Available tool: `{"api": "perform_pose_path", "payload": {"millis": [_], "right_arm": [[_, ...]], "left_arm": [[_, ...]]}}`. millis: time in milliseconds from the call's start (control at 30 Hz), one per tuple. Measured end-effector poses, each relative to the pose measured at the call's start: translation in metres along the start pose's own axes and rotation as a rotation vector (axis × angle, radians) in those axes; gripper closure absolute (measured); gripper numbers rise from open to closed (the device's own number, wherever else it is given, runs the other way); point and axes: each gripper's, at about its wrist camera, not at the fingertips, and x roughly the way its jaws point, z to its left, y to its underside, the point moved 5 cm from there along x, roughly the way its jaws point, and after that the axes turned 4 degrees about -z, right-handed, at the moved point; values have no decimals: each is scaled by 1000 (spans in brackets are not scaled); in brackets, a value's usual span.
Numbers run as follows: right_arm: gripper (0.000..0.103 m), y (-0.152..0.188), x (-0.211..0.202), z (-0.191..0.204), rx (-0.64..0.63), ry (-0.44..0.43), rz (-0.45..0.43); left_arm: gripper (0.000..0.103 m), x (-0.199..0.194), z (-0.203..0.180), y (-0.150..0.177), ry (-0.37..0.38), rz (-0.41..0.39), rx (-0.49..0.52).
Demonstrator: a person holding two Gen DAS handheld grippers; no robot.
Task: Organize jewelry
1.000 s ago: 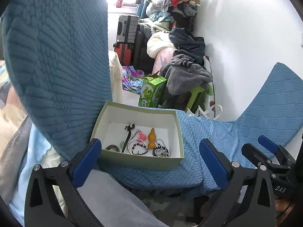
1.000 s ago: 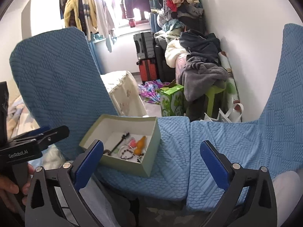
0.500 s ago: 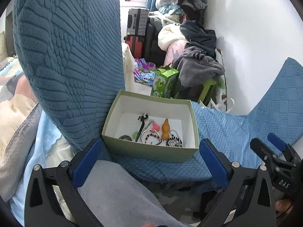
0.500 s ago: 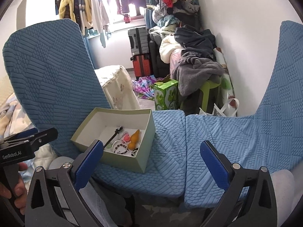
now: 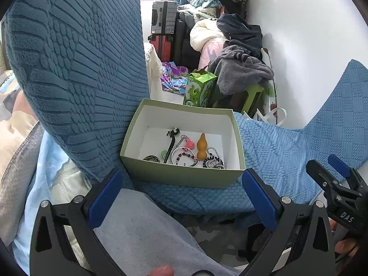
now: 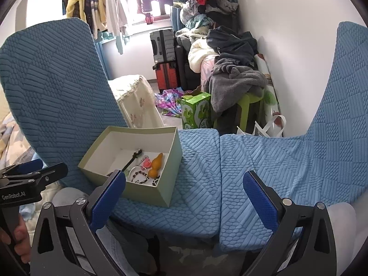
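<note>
Resting in a pale green box (image 5: 184,177): beaded bracelets (image 5: 184,157), orange gourd charm (image 5: 201,147); both tools spread wide, empty.

The left gripper (image 5: 181,197) is held level with its jaws spread wide and nothing between the blue pads (image 5: 104,197). The right gripper (image 6: 184,197) is likewise wide open and empty, pads (image 6: 260,200) well apart. Each shows in the other's view, at the frame edge. A hand (image 6: 17,241) grips the left handle, fingertips (image 5: 345,246) curl around the right one.
</note>
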Motion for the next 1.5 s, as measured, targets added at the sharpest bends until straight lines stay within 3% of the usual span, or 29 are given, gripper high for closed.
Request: {"api": "perform_pose_path", "payload": {"millis": [700,1500], "right_arm": [[1,8,5,-5,22,51,5],[1,12,2,0,9,43,11]], "left_arm": [[0,-2,1,-2,19,-1,6],[0,-2,4,-5,29,6,5]]}}
